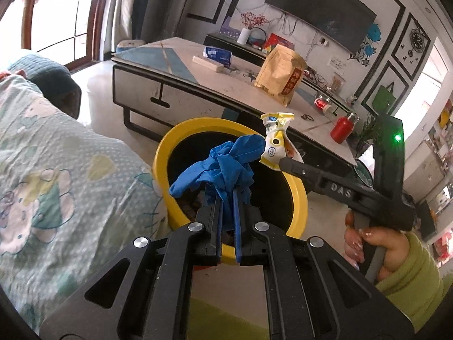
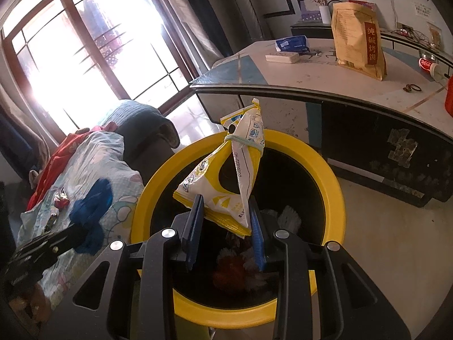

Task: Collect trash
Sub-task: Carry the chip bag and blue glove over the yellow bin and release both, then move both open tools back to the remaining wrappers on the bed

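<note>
1. Nearest the left wrist camera we see the left claw, its blue pads pressed fully together on a crumpled blue glove.
2. We note that the glove bunches above the fingertips and hangs over the open mouth of the yellow bin, which stands on the floor.
3. Left of the bin we see a bed with a patterned cover, close against the bin's side.
4. Right of the glove, the right claw enters the left wrist view from the right, carried by a hand in a green sleeve.
5. In the right wrist view we see the right claw partly open, its pads gripping the lower edge of a yellow-and-white snack packet.
6. We observe a pale band tied around the packet's upper part; the packet stands tilted above the bin opening.
7. Inside the bin we see mixed trash, red and white, at the bottom.
8. Behind the bin stands the bench, carrying a tan paper bag, a blue tissue pack and a white box.
</note>
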{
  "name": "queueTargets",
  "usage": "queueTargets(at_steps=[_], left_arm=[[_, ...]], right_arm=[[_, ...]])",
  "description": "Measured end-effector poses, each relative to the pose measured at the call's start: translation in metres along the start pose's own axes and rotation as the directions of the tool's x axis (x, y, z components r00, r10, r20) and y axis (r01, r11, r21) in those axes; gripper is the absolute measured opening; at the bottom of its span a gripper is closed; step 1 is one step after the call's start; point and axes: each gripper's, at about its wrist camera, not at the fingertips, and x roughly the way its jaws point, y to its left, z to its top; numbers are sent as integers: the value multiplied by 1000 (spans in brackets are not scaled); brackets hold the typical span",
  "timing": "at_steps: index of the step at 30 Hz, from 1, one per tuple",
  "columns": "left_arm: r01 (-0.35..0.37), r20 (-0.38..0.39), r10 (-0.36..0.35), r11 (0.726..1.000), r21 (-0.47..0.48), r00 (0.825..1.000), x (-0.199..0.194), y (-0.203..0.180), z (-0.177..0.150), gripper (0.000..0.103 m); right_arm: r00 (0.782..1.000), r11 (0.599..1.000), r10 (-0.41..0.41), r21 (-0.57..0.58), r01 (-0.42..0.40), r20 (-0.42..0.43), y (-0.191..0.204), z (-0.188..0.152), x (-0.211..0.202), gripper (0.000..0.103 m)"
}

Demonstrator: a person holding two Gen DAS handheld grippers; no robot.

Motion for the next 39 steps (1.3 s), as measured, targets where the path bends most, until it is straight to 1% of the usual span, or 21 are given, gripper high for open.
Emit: queueTargets(at_steps=[8,11,13,14,15,16,17,18,19,20,21,22,24,25,27,28,30,34,35,38,39], left_arm=[[10,-50,-10,1000,-12,999,30,-1,15,3],[16,-64,-17,1000,-21,998,38,-1,20,3],[18,-66,-20,1000,-25,998,41,-1,23,5],[16,-64,-18,1000,-26,998,42,-1,24,10],[15,-60,-16,999,-28,998,42,-1,24,16],[16,-58,-18,999,-30,998,41,-2,23,18],[17,-55,-18,999,-30,998,40,-3,22,22],[20,-49,-21,999,-27,999,39,-3,22,28],[22,-44,-23,999,-24,999,38,-5,22,31],[25,-41,-26,999,-22,999,37,-5,22,37],[28,-38,-29,999,-20,999,37,-7,21,40],[30,-37,-31,999,-18,999,36,-7,21,42],[35,-32,-35,999,-13,999,32,-8,19,50],[36,-29,-37,999,-11,999,31,-9,17,52],[36,-16,-36,999,-4,999,25,-10,15,61],[38,-12,-38,999,-3,999,22,-10,14,63],[39,2,-39,999,1,999,15,-11,11,73],[14,57,-14,1000,2,998,-2,-9,9,81],[3,77,-3,1000,-3,997,-8,-7,9,86],[-43,131,44,999,-13,990,-25,-1,9,88],[-61,148,64,998,-20,987,-31,2,9,91]], right_arm=[[1000,1000,3,1,-3,0,-7,-4,-4,30],[1000,1000,8,6,-8,-6,-11,-4,-5,32],[1000,1000,-8,15,8,-6,-13,-5,-5,32],[1000,1000,-9,21,9,-5,-14,-5,-5,32],[1000,1000,-6,29,6,-3,-16,-5,-5,37],[1000,999,-10,37,10,1,-17,-5,-6,41],[1000,999,-14,43,13,8,-18,-5,-7,47],[1000,999,-15,47,15,15,-19,-5,-8,48],[1000,999,-17,51,16,18,-20,-4,-9,48],[1000,998,-19,56,17,23,-21,-4,-10,49],[999,998,-19,63,17,29,-22,-3,-11,51],[999,997,-22,69,20,36,-22,-2,-13,52],[998,997,-25,78,21,53,-24,0,-16,57],[998,996,-28,81,23,63,-24,1,-19,57],[997,997,-29,78,23,74,-23,3,-22,59],[996,997,-28,74,23,80,-21,4,-24,60],[996,998,-26,66,20,89,-19,5,-27,62],[994,999,-19,48,14,108,-10,8,-33,63],[993,999,-18,43,13,115,-8,9,-34,64],[991,1000,-10,25,7,136,1,10,-39,67],[990,1000,-9,19,6,142,3,11,-40,67]])
